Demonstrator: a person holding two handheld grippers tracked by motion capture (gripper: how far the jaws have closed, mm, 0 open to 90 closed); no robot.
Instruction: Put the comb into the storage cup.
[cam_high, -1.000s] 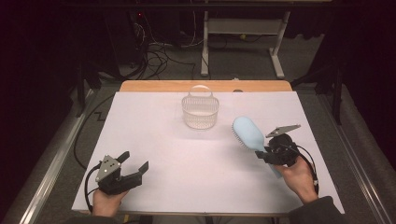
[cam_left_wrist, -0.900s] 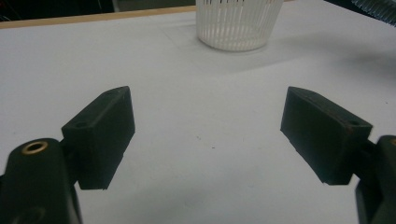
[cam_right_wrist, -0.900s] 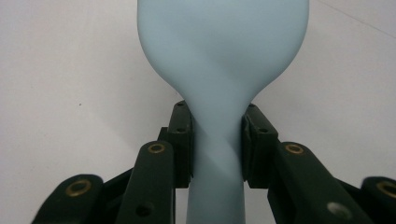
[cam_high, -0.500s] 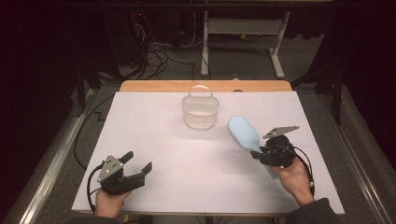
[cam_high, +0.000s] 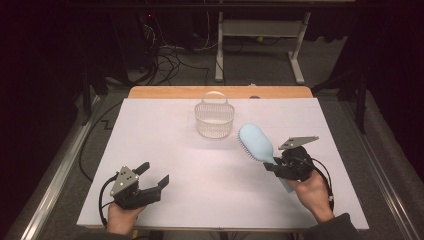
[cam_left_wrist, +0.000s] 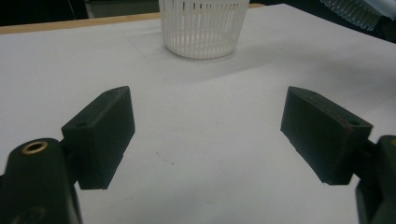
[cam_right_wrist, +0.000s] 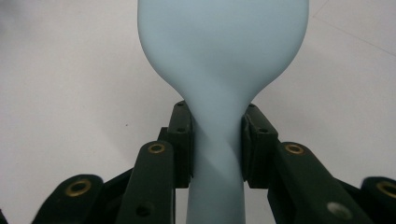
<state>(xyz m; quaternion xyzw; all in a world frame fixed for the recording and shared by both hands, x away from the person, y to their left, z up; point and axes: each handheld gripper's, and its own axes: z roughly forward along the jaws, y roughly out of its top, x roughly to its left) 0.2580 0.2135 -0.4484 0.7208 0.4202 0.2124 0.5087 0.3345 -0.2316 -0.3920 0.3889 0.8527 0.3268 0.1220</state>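
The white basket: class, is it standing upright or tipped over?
Upright. The white basket stands on its base on the table, opening and handle up, in both the high and left gripper views.

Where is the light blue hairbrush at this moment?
In the high view, the light blue plastic hairbrush is at the table's right side, its handle clamped in the right gripper, just right of the white slatted basket.

The left gripper (cam_high: 154, 176), held in the left hand (cam_high: 121, 217) at the table's near left corner, has its jaws spread wide with nothing between them, while the right gripper (cam_high: 270, 165), apparently raised off the surface in the right hand (cam_high: 311, 191), is clamped on a pale-blue handle.
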